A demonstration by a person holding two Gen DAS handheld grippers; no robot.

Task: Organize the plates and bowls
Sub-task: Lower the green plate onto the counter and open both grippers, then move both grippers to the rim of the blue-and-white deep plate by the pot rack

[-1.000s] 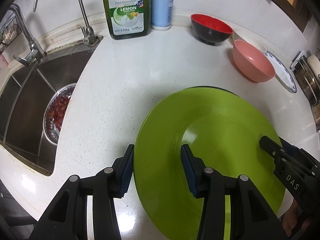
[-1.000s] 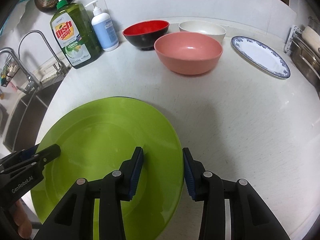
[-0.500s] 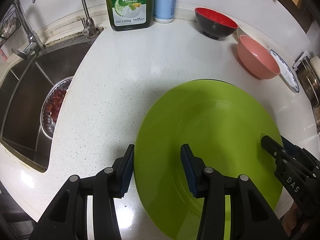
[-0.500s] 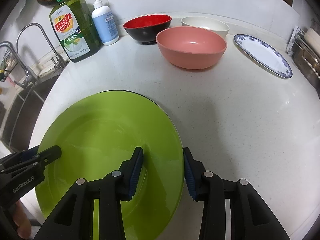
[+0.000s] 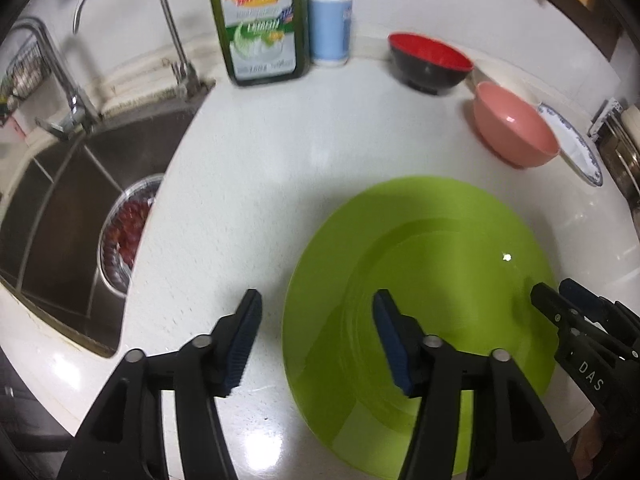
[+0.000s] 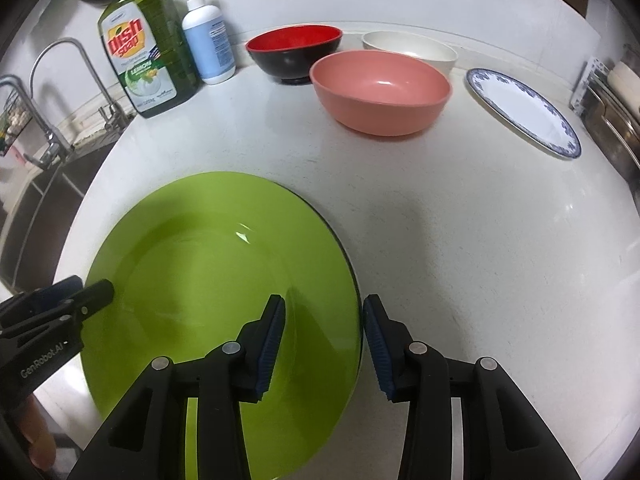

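Green plate (image 6: pixel 208 280) flat on the white counter (image 6: pixel 460 240), near its front edge, with a dark rim of something beneath showing along the far side. Left gripper (image 5: pixel 316 338) straddling the plate's left rim, jaws opening, pads clear of the rim on both sides, so no grip there. Right gripper (image 6: pixel 324 344) straddling the right rim, 1 pad over the plate, the other just outside; gap visible on the inner side, apparently not pinching.

Risks, as judged: plate released on 1 side only, so any lift or drag by the right alone likely to tilt or spin it. Front counter edge close; a pull toward the person could send the plate over. Sink (image 5: pixel 72 216) just left, with a bowl of red fruit (image 5: pixel 124 236) inside; a leftward shove could tip the plate in.

Open room: bare counter beyond the plate and to its right. Further back, pink bowl (image 6: pixel 380 92), red-and-black bowl (image 6: pixel 294 54), white bowl (image 6: pixel 412 50) and blue-rimmed plate (image 6: pixel 524 112); dish soap bottle (image 6: pixel 148 52) and pump bottle (image 6: pixel 208 44) at the wall. Rack (image 6: pixel 608 120) at the far right limiting travel there.
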